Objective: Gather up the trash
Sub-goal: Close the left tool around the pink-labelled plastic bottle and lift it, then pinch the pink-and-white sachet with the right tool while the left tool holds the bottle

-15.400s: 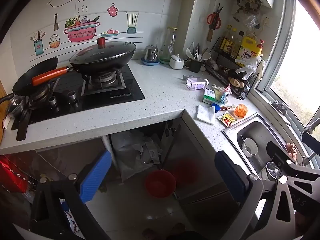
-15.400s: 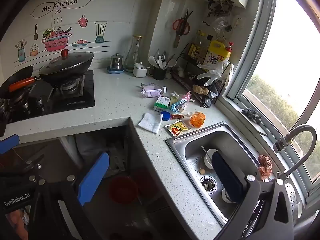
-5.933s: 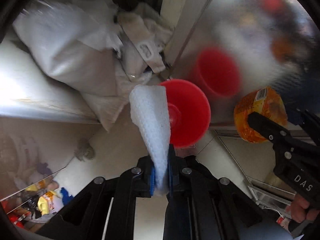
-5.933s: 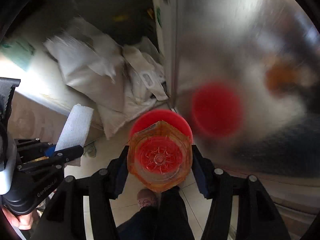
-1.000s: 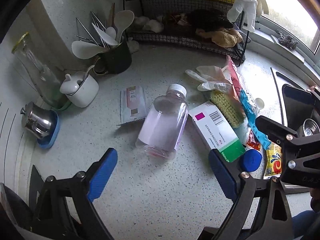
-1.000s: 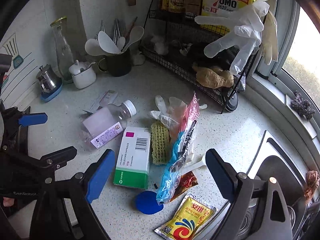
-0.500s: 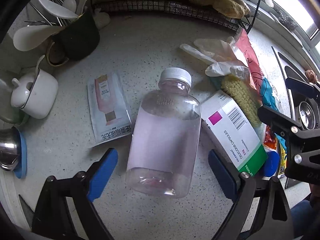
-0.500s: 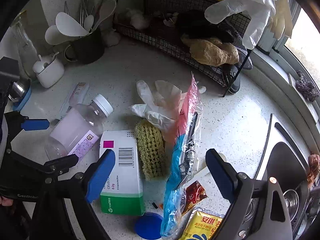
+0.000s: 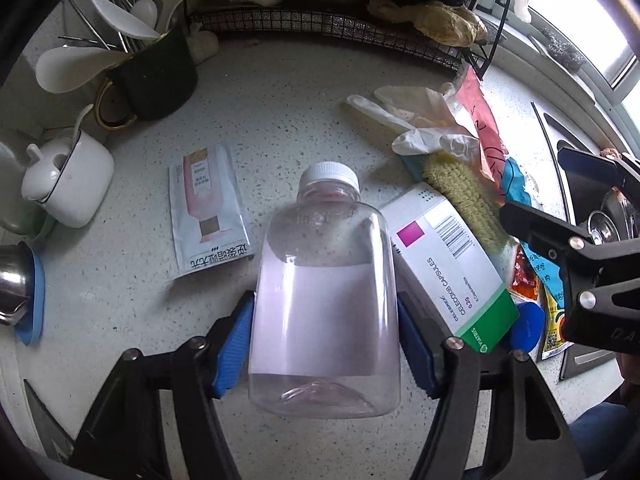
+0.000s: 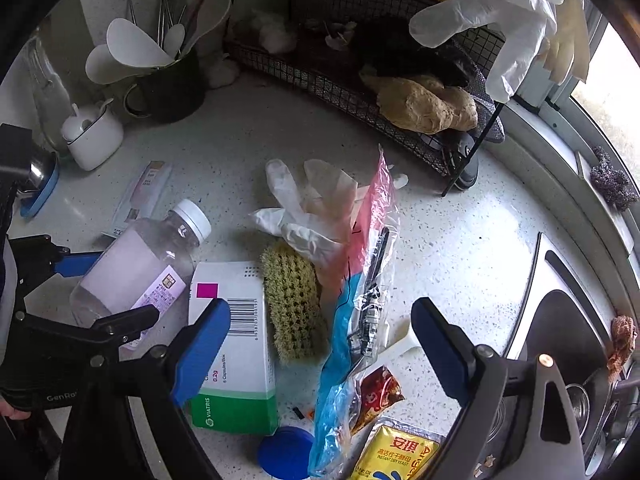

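The left tool [image 9: 325, 332] has just been closing; its blue pads are now flanking the bottle [image 9: 325, 300], lying on the desk [image 9: 280, 120] beside the capsule box [image 9: 452, 272], to lift it. Beyond the box, the right tool [image 10: 320, 356] is hovering wide open, empty, over the wrappers [image 10: 360, 300].

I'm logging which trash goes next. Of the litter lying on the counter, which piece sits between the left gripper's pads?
The clear plastic bottle with the white cap, lying on its side. The left gripper brackets its body; the white-and-green medicine box lies just outside.
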### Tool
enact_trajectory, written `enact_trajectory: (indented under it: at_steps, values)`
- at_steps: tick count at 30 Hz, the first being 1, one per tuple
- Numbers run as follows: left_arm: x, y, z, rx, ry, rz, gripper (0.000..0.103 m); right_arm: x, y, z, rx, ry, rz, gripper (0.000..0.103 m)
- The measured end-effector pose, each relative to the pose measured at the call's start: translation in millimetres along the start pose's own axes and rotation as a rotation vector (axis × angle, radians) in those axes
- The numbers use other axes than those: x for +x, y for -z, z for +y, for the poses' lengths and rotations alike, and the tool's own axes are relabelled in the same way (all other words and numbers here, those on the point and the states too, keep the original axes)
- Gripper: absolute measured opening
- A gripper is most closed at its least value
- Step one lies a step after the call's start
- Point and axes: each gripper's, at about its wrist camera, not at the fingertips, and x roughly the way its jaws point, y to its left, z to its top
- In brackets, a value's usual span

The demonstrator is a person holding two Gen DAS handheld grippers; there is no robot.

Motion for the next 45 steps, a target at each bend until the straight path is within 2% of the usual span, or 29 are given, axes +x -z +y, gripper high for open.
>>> enact_trajectory:
  at_steps: [4, 7, 14, 19, 22, 28, 31, 33, 35, 38, 40, 41, 42, 44, 45]
  values:
    - [-25, 23, 2, -0.058, -0.013, -0.05, 0.065, -18, 4, 13, -0.054, -0.015, -0.037, 0.091]
    - [-41, 39, 8, -0.094, -0.051, -0.085, 0.065, -29, 6, 28, -0.104, -0.033, -0.059, 0.091]
    - [-66, 71, 46, -0.229, -0.108, -0.112, 0.065, -39, 7, 73, -0.233, -0.117, -0.086, 0.091]
    - [-74, 93, 66, -0.319, -0.121, -0.125, 0.065, -36, 0, 102, -0.313, -0.194, -0.099, 0.091]
    - [-73, 97, 82, -0.368, -0.143, -0.12, 0.065, -24, -5, 118, -0.368, -0.237, -0.086, 0.091]
    - [-65, 86, 105, -0.4, -0.188, -0.124, 0.065, 0, -23, 140, -0.433, -0.298, -0.065, 0.091]
    - [-55, 79, 113, -0.404, -0.218, -0.116, 0.065, 16, -33, 149, -0.48, -0.296, -0.048, 0.09]
    - [-49, 77, 119, -0.407, -0.223, -0.107, 0.065, 28, -38, 155, -0.502, -0.301, -0.026, 0.078]
    - [-42, 75, 124, -0.418, -0.218, -0.095, 0.065, 42, -43, 163, -0.532, -0.306, 0.004, 0.072]
    - [-32, 75, 133, -0.441, -0.21, -0.078, 0.065, 60, -47, 175, -0.573, -0.325, 0.065, 0.052]
    - [-27, 76, 137, -0.452, -0.213, -0.067, 0.065, 69, -47, 182, -0.6, -0.327, 0.079, 0.046]
    - [-26, 76, 139, -0.453, -0.215, -0.061, 0.065, 73, -46, 186, -0.617, -0.32, 0.085, 0.041]
    - [-24, 76, 140, -0.452, -0.218, -0.059, 0.065, 77, -47, 189, -0.633, -0.318, 0.091, 0.028]
    - [-24, 77, 140, -0.444, -0.225, -0.06, 0.065, 80, -43, 195, -0.66, -0.303, 0.107, 0.012]
    - [-25, 77, 139, -0.443, -0.223, -0.062, 0.065, 80, -42, 197, -0.671, -0.302, 0.1, 0.009]
